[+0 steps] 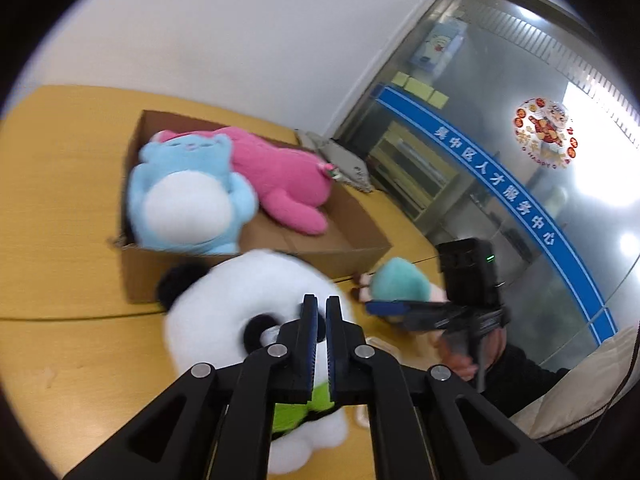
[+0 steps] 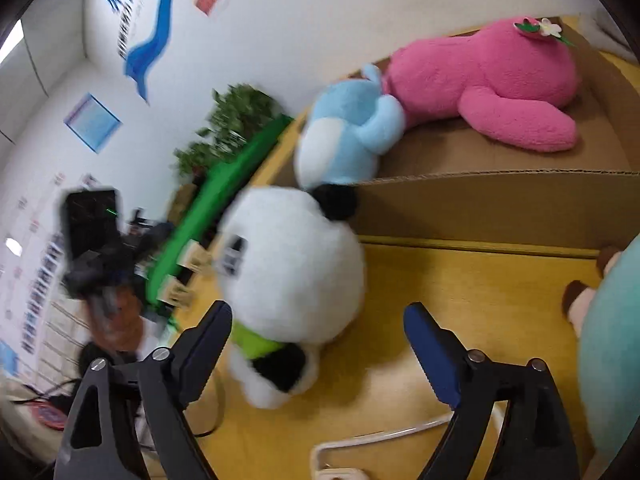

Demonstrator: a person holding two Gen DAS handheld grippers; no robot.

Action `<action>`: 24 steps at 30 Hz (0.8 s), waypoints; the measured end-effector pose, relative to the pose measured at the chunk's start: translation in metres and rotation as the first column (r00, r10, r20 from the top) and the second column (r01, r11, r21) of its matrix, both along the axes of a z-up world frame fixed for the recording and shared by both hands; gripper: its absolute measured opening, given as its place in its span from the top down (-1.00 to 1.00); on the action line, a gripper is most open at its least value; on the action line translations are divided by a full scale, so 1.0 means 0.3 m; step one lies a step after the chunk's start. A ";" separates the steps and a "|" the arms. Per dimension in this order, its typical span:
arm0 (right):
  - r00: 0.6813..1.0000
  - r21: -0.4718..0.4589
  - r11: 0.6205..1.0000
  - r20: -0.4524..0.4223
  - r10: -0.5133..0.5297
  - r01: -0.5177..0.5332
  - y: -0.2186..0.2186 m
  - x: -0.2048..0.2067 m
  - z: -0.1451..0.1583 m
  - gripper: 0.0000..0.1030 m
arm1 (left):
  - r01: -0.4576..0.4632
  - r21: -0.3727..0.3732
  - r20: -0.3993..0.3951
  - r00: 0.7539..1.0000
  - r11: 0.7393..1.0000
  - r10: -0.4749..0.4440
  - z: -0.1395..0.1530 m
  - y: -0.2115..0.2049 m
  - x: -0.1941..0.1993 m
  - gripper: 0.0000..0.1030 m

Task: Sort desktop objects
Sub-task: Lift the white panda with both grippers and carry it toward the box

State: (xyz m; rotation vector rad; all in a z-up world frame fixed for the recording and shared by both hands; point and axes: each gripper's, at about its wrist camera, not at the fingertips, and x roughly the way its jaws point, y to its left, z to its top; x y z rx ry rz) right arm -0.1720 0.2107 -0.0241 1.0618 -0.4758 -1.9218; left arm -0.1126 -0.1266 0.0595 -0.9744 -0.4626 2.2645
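White and black, the panda plush point(image 2: 292, 264) lies on the yellow table point(image 2: 460, 300), touching the front wall of the cardboard box point(image 2: 480, 208) at its 12 o'clock. Inside the box, a blue plush point(image 2: 344, 136) lies against a pink plush point(image 2: 492, 80) at its 2 o'clock. A teal plush point(image 2: 612, 352) sits at the panda's 3 o'clock. The left gripper point(image 1: 321, 308) hovers over the panda, jaws nearly together with nothing between them. The right gripper point(image 2: 320, 324) stands wide open and empty, its left finger point(image 2: 212, 336) just beside the panda's green collar point(image 2: 256, 340).
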 end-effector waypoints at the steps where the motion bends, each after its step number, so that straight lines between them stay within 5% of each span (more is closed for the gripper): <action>1: 1.000 -0.017 1.000 0.004 0.005 -0.005 -0.002 0.002 0.005 -0.95 | -0.012 -0.008 0.041 0.999 1.000 0.012 -0.031 -0.023 0.000 0.74; 4: 0.999 -0.006 1.000 0.051 0.019 -0.019 -0.052 -0.033 -0.018 -0.98 | -0.023 -0.014 0.120 0.992 1.000 0.024 -0.103 -0.052 -0.014 0.34; 6: 0.994 -0.032 0.999 0.107 0.034 -0.031 -0.094 -0.083 -0.059 -0.98 | -0.019 0.032 0.139 0.990 0.999 0.015 -0.142 -0.066 -0.043 -0.03; 10: 0.971 -0.064 0.996 0.226 0.077 -0.064 -0.180 -0.163 -0.161 -0.99 | 0.006 0.146 0.185 0.982 0.989 -0.033 -0.223 -0.067 -0.134 -0.46; 12: 0.963 -0.101 0.990 0.240 0.118 -0.096 -0.220 -0.172 -0.181 -0.86 | 0.008 0.183 0.201 0.979 0.983 -0.045 -0.260 -0.060 -0.158 -0.48; 14: 0.969 -0.097 0.990 0.217 0.119 -0.100 -0.233 -0.165 -0.166 -0.50 | 0.013 0.220 0.191 0.980 0.975 -0.056 -0.266 -0.061 -0.147 -0.45; 17: 0.978 -0.075 0.992 0.175 0.115 -0.103 -0.241 -0.140 -0.136 -0.25 | 0.027 0.213 0.168 0.984 0.977 -0.064 -0.240 -0.040 -0.106 -0.21; 24: 0.996 -0.117 0.990 0.022 0.088 -0.085 -0.190 -0.086 0.066 -0.17 | 0.032 0.204 0.020 0.999 0.978 -0.037 0.013 0.042 -0.031 -0.06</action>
